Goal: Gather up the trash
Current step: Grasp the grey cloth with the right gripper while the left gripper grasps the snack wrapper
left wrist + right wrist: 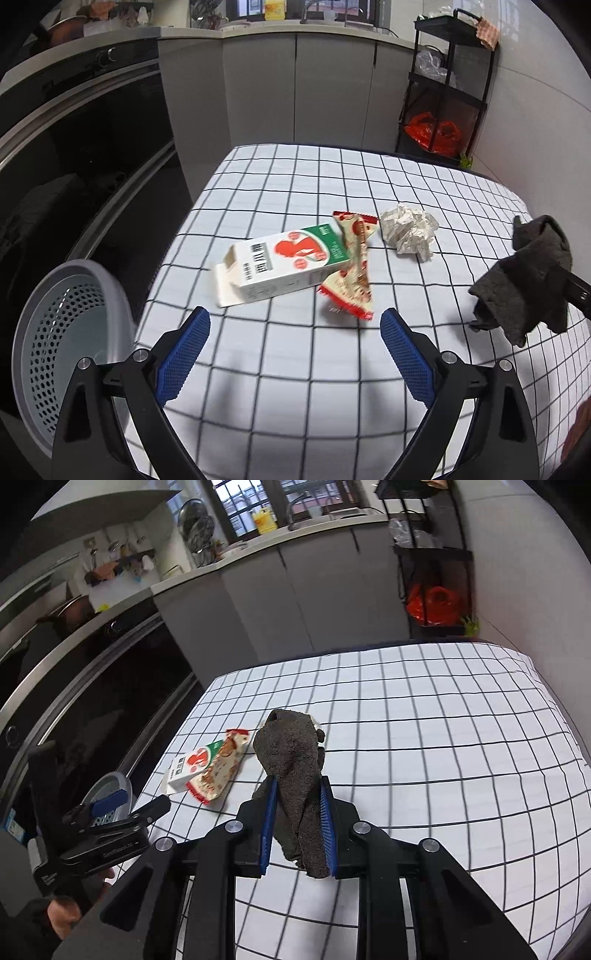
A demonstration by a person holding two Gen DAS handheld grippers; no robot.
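Tablecloth of white fabric with a black grid (pixel 332 387) covers the table and fills most of both views. Beyond it at twelve o'clock runs a grey kitchen cabinet front (pixel 295 85); at one o'clock stands a black metal shelf rack (pixel 448 74) with an orange plastic bag (pixel 432 134) on its lowest tier. At eight o'clock in the left wrist view, just off the table edge, sits a grey perforated plastic waste basket (pixel 55 350), its mouth tilted toward the camera.

On the cloth, near the middle, lies a white, green and red cardboard carton (pixel 284 264) on its side, one end flap open. A red and cream snack wrapper (pixel 352 266) leans against the carton's right end, touching it. Just beside the wrapper at two o'clock rests a crumpled ball of white paper (pixel 408 232).

The left gripper (pixel 295 325) stands wide with nothing between its blue pads, above the cloth, with the carton and wrapper just ahead of its tips. The right gripper (pixel 297 794) is narrow and clamped on a dark grey fuzzy cloth rag (pixel 291 760), which hangs clear above the table at three o'clock in the left wrist view.
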